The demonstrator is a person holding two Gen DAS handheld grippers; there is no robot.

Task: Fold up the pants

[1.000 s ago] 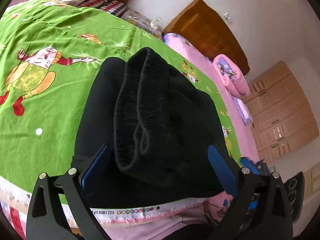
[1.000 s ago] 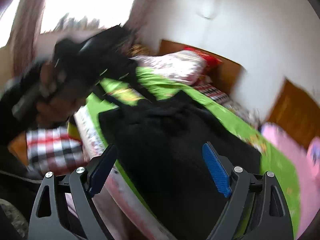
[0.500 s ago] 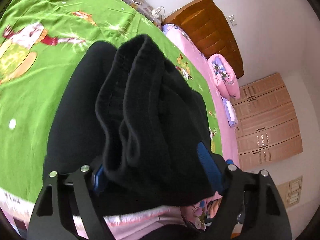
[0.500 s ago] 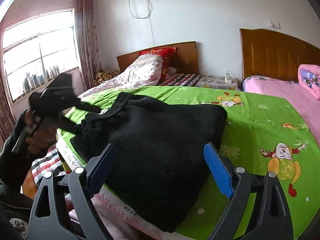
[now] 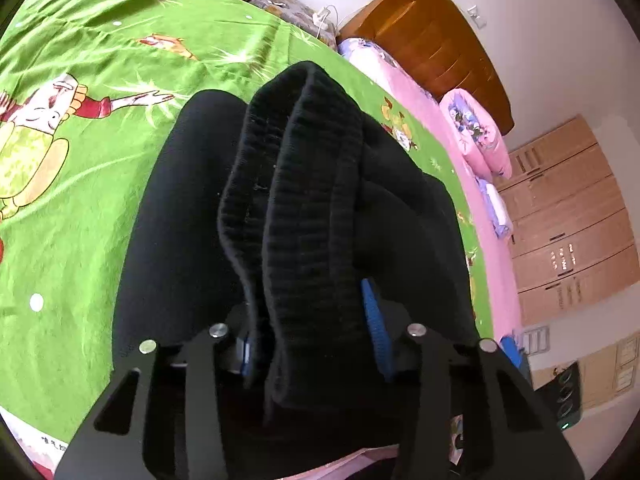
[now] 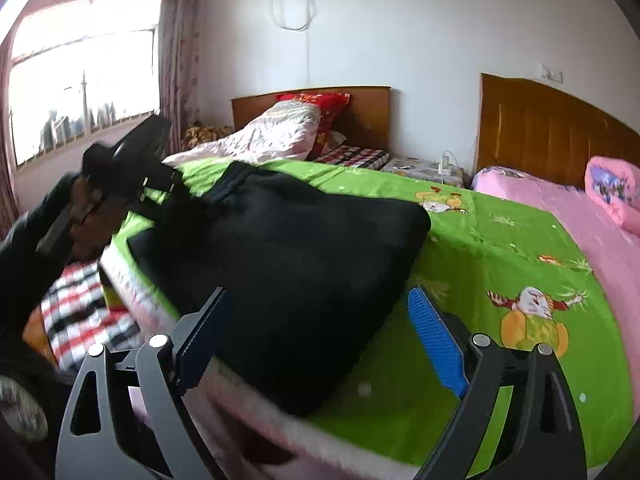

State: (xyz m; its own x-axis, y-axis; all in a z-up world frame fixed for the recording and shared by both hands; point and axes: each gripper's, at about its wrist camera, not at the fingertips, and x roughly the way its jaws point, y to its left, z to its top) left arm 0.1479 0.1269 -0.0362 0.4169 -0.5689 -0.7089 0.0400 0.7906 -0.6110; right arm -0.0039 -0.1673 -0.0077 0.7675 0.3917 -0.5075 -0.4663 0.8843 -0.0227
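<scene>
Black pants [image 5: 192, 240] lie folded in a thick pile on the green cartoon bedspread [image 5: 80, 200], at the bed's near edge. Their ribbed waistband [image 5: 304, 200] is bunched up between the jaws of my left gripper [image 5: 308, 320]. The jaws are closing, and the blue pads touch the cloth on both sides. In the right wrist view the pants [image 6: 288, 248] fill the middle, and the left gripper [image 6: 132, 168], in a person's hand, grips their far left end. My right gripper [image 6: 320, 332] is open in front of the pile's near corner and touches no cloth.
A second bed with a pink cover [image 6: 580, 220] and a wooden headboard [image 6: 540, 128] stands to the right. A wooden wardrobe [image 5: 568, 220] lines the wall. A checked cloth [image 6: 80, 312] lies below the bed's edge. Pillows and quilts [image 6: 272, 136] are piled at the head.
The left jaws have come together from wide apart onto the bunched waistband. The right gripper has sunk and shifted toward the near corner of the pile, staying open.
</scene>
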